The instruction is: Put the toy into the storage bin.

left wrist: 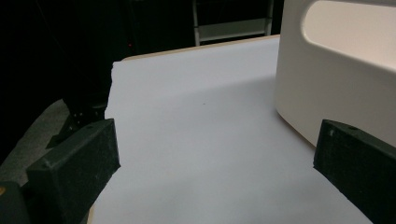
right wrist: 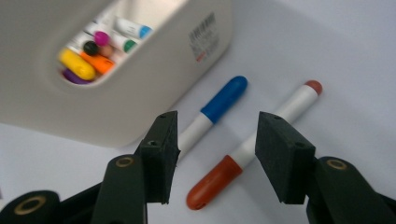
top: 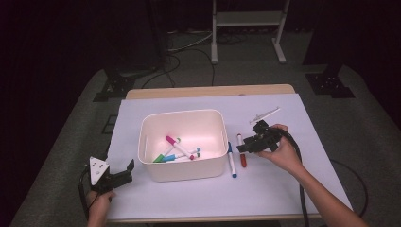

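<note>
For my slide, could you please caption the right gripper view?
Open right claw poised over a red-capped marker, a blue-capped marker beside it, near the white bin.

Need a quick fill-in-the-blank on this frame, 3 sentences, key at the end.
1. The right gripper hangs with its jaws open over the marker with the ____ cap.
2. Between that marker and the white bin lies a marker with a ____ cap.
3. The left gripper is open near the bin's ____ side.

Missing words: red; blue; left
</note>
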`<state>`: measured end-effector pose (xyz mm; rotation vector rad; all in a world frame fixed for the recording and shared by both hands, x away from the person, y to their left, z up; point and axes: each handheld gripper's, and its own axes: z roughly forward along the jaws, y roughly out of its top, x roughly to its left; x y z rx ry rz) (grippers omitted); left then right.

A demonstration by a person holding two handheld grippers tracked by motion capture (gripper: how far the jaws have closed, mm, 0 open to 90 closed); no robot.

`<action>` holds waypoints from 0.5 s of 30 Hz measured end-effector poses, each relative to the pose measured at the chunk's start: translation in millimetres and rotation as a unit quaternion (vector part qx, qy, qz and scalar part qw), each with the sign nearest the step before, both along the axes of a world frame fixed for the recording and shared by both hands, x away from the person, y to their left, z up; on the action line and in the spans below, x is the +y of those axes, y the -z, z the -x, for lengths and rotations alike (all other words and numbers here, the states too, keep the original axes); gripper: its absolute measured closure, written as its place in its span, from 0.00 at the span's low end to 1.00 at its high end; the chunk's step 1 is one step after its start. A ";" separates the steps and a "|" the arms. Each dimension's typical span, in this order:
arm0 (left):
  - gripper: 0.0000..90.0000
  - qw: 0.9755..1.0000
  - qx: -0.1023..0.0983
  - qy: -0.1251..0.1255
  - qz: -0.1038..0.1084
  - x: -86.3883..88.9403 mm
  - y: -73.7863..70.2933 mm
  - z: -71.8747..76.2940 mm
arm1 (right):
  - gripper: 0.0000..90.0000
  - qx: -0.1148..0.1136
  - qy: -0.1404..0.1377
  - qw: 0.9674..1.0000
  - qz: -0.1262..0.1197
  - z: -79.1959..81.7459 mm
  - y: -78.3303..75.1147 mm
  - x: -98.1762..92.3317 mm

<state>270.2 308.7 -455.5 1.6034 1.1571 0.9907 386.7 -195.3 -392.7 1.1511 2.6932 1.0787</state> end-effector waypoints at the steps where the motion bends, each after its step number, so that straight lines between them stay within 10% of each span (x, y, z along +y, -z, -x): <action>1: 0.00 1.000 0.000 0.000 0.000 0.0 0.0 0.0 | 0.54 -0.002 0.003 1.000 0.003 -0.8 3.1 0.7; 15: 0.00 1.000 -0.001 0.001 -0.003 -0.3 0.0 0.1 | 0.60 0.008 0.049 0.998 0.041 -14.7 35.9 5.4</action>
